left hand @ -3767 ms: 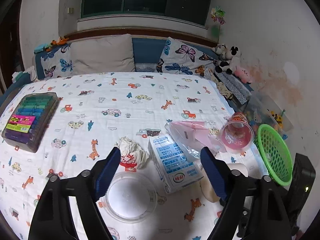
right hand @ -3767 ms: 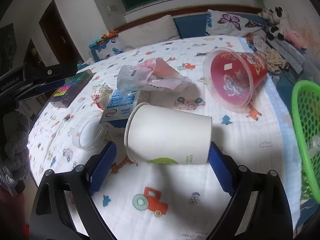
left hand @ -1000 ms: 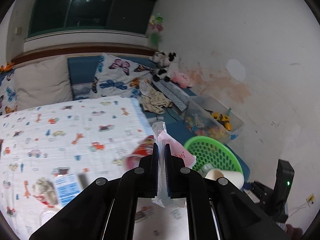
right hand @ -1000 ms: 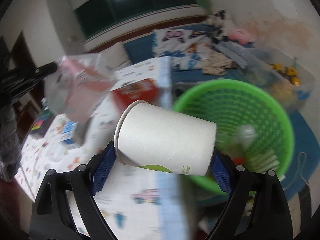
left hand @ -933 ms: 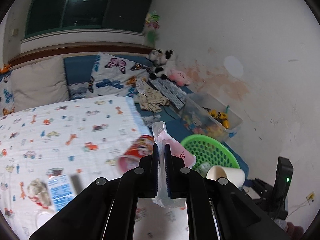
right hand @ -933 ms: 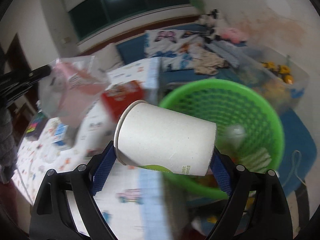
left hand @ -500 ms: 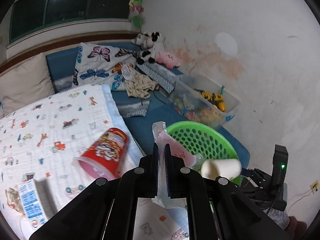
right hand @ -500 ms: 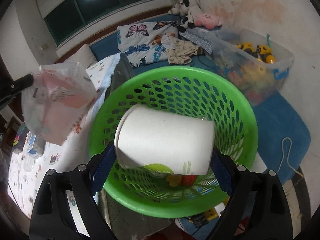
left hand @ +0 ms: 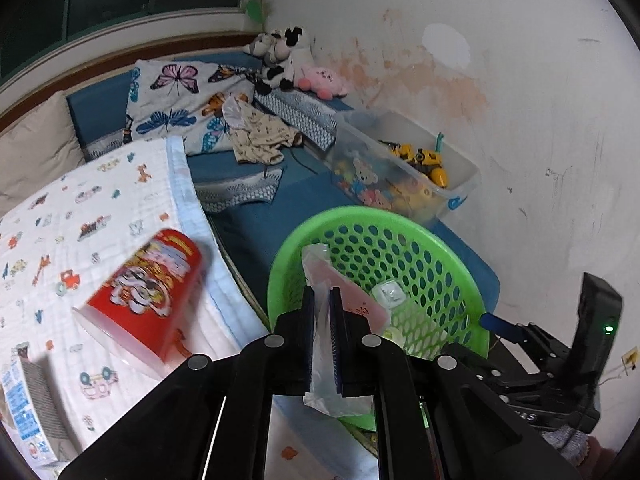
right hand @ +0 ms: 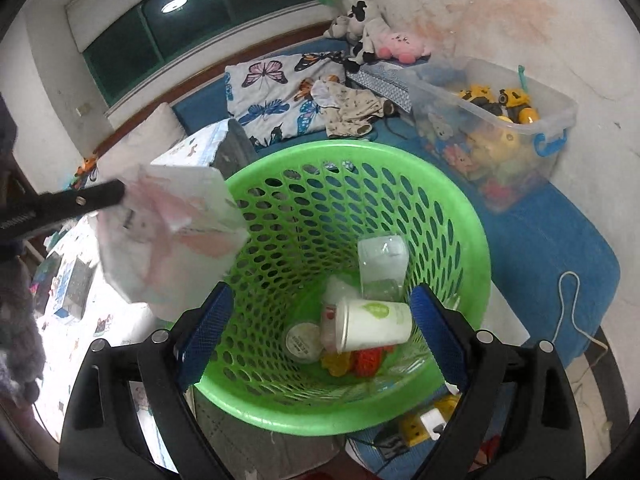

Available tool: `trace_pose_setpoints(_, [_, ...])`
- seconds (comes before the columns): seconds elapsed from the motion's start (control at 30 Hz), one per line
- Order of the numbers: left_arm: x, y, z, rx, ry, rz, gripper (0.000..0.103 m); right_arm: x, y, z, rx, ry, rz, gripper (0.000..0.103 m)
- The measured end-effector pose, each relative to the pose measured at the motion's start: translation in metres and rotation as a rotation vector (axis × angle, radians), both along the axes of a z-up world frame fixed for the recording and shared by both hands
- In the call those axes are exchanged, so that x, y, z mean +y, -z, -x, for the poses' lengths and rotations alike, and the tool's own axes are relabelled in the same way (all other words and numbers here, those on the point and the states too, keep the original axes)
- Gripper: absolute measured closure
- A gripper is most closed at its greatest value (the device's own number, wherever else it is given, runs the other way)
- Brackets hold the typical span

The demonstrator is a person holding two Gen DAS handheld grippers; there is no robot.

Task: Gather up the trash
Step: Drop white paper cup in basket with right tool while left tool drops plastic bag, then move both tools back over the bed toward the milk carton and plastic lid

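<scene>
My left gripper [left hand: 323, 332] is shut on a clear-and-pink plastic bag [left hand: 344, 300] and holds it over the near rim of the green basket [left hand: 452, 256]. In the right wrist view the bag [right hand: 172, 232] hangs at the basket's left rim [right hand: 476, 240], held by the left gripper [right hand: 120, 194]. My right gripper [right hand: 320, 320] is open and empty above the basket. The white paper cup [right hand: 376, 322] lies on its side at the basket's bottom among other trash. A red paper cup [left hand: 148, 300] lies on the bed sheet.
A clear toy bin [left hand: 404, 172] stands beside the basket against the wall [left hand: 520, 120]. A milk carton [left hand: 20, 400] lies on the sheet at the far left. Pillows [left hand: 176, 100] and plush toys [left hand: 288, 56] line the bed's head. A power strip [right hand: 424, 424] lies below the basket.
My right gripper opened and the white paper cup dropped into the basket. My left gripper carried the plastic bag from the bed to over the basket's rim.
</scene>
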State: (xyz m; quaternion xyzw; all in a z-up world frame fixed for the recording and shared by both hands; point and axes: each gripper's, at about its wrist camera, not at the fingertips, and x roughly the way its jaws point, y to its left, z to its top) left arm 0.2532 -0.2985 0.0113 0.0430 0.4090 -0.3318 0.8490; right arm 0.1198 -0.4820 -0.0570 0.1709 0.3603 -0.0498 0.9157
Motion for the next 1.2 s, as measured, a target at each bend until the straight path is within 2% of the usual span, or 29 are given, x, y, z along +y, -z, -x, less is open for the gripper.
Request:
trace_pose_setpoints(0.1, [-0.006, 0.007, 0.003, 0.003, 0.011, -0.012, 0.094, -0.001, -0.002, 0.006, -0.01, 0.003, -0.001, 0.013])
trace_pose_setpoints(0.17, [-0.007, 0.01, 0.005, 0.007, 0.017, -0.018, 0.087, -0.001, -0.004, 0.009, -0.015, 0.006, -0.007, 0.013])
trace_pose_setpoints(0.27, [-0.007, 0.009, 0.008, 0.011, 0.021, -0.008, 0.084, 0.0, -0.005, 0.011, -0.017, 0.007, -0.009, 0.013])
trace_pose_setpoints(0.33, [-0.004, 0.008, 0.009, 0.013, 0.021, 0.003, 0.072, 0.003, -0.005, 0.012, -0.018, 0.004, -0.01, 0.013])
trace_pose_setpoints(0.37, [-0.002, 0.007, 0.011, 0.009, 0.014, 0.001, 0.058, 0.005, -0.006, 0.013, -0.02, 0.003, -0.009, 0.013])
trace_pose_setpoints(0.4, [0.001, 0.005, 0.013, -0.005, 0.007, 0.003, 0.055, 0.007, -0.007, 0.013, -0.022, -0.001, -0.008, 0.013])
trace_pose_setpoints(0.57, [0.022, -0.001, 0.026, -0.037, -0.017, -0.008, 0.055, 0.02, -0.014, 0.016, -0.036, -0.026, -0.001, 0.013])
trace_pose_setpoints(0.77, [0.07, -0.005, 0.039, -0.064, -0.096, -0.035, 0.055, 0.042, -0.019, 0.014, -0.048, -0.076, -0.007, 0.013])
trace_pose_setpoints(1.2, [0.214, 0.01, 0.054, -0.082, -0.345, -0.132, 0.052, 0.111, -0.031, -0.001, -0.068, -0.203, 0.008, 0.013])
